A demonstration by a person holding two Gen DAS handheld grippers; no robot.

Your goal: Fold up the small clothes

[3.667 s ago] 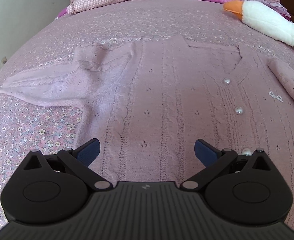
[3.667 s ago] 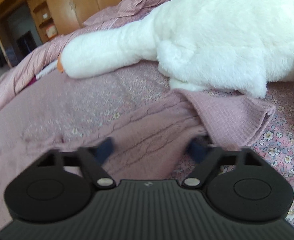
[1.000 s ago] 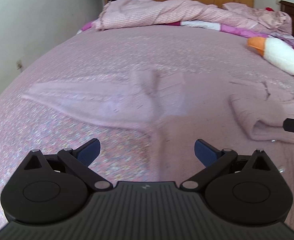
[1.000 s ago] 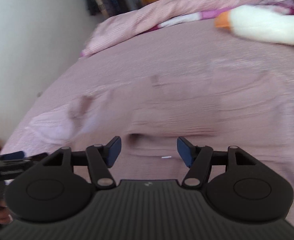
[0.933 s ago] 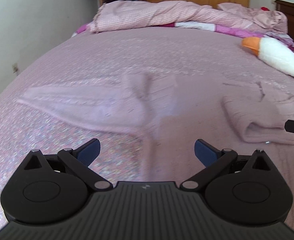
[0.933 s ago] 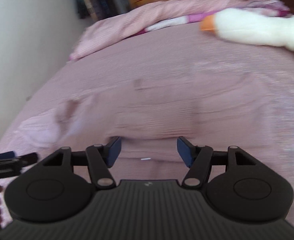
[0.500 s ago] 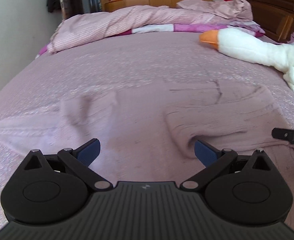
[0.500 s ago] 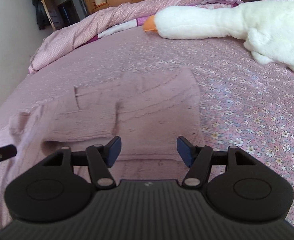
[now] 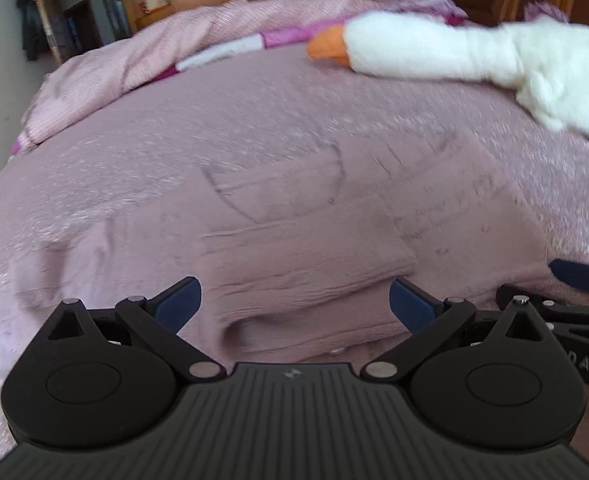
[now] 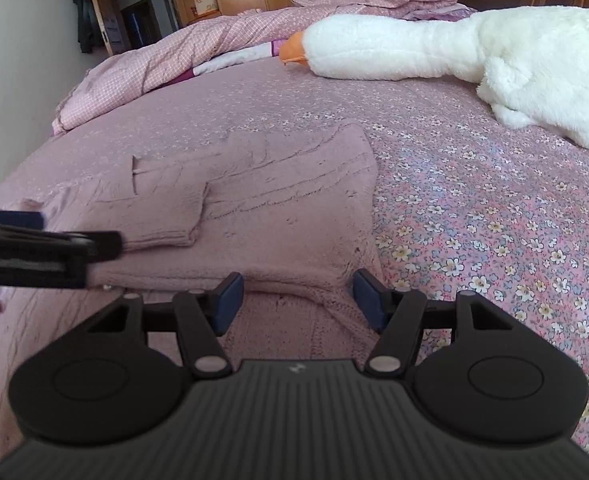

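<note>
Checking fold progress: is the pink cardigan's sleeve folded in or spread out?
Folded in: one sleeve lies across the cardigan body.

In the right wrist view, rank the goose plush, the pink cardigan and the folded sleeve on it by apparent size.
1. pink cardigan, though it lies nearer the camera
2. goose plush, cut off at the frame edge, so ranks 1 and 2 are unsure
3. folded sleeve, clearly smallest

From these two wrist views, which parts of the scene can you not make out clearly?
- Pink knitted cardigan: near hem hidden behind the right gripper, right wrist view; stitches blurred by motion in the left wrist view.
- White plush goose: body cut off by the right edge, both views.
- Left gripper: what lies beneath its body is hidden.
</note>
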